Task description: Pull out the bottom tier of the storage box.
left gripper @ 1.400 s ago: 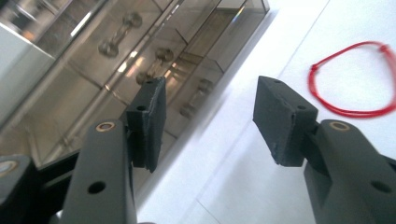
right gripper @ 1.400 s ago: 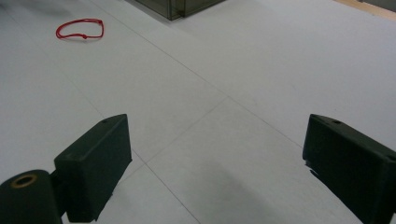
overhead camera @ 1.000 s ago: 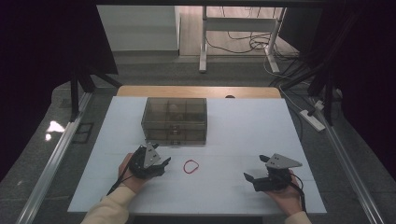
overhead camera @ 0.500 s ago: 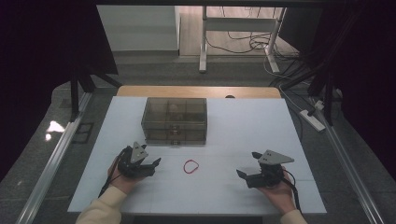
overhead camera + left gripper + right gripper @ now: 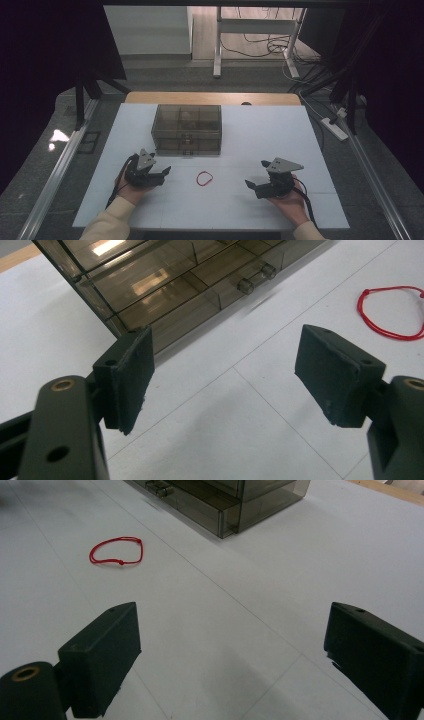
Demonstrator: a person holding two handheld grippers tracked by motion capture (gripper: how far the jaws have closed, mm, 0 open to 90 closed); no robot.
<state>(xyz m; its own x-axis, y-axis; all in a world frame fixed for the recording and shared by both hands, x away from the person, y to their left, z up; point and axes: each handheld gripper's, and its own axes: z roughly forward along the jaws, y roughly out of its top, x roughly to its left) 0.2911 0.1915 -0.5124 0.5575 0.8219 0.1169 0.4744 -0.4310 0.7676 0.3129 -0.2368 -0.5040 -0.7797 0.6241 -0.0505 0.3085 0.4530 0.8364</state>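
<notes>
My left gripper (image 5: pixel 162 174) jaws wide, just been opening, nothing between. Right gripper (image 5: pixel 251 186) jaws wide, empty. Red string loop (image 5: pixel 204 178) flat on table (image 5: pixel 280 135) between both, toward near edge, just before smoky drawer box (image 5: pixel 187 128). Left slightly nearer. Loop thin, oval, knotted, limp.

My left gripper (image 5: pixel 161 173) is now farther from the thin red string loop (image 5: pixel 204 178) on the white table than one second ago; I pull it back toward my side and to the left. Its black jaws have just been opening, and nothing is between them. My right gripper (image 5: pixel 251 186) also shifts, a little to the left and nearer to the red loop, with its jaws wide apart.
</notes>
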